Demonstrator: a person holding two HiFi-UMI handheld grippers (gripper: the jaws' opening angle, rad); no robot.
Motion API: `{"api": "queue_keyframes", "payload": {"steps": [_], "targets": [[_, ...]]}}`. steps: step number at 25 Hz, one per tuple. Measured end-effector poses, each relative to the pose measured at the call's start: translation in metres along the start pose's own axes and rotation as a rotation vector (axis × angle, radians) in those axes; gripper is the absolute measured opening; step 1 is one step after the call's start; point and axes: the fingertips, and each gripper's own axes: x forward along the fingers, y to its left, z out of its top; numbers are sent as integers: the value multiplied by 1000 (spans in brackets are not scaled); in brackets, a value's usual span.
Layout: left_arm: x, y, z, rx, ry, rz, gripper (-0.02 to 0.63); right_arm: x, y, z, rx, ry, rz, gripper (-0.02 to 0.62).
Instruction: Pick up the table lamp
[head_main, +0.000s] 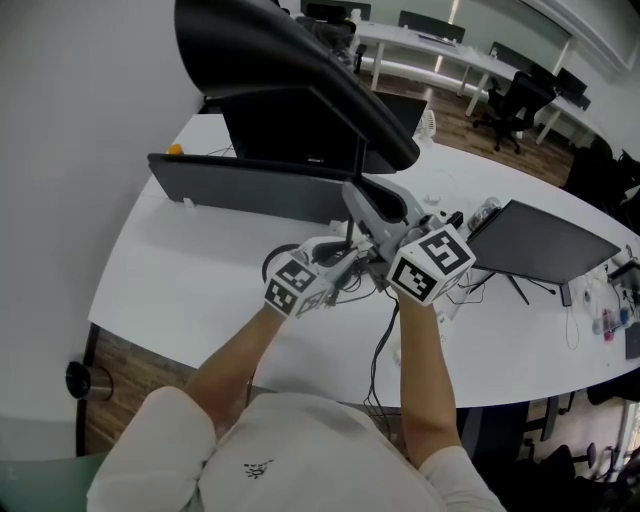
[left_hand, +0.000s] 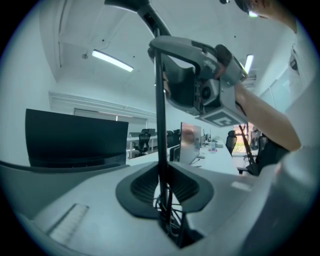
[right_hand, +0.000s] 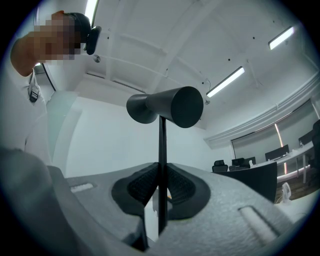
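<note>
As my forearms (head_main: 415, 370) reach forward, the left hand-held gripper (left_hand: 162, 189) and right hand-held gripper (right_hand: 161, 189) clamp the lamp stem (right_hand: 162, 145).

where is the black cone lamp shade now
Head view, top centre: the black cone lamp shade overlaps the dark monitor, atop a thin black stem that the left gripper and right gripper clamp.

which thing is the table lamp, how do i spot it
Over the white curved table, in front of the black monitor, find the black table lamp. Both the left gripper and right gripper clamp its thin stem, and only it has a big cone-shaped shade.
</note>
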Motion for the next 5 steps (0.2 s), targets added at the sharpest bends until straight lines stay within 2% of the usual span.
{"api": "queue_keyframes", "payload": {"steps": [5], "targets": [[-2,4,0,2,0,2,51,3,2,0,-7,2,5,44]]}}
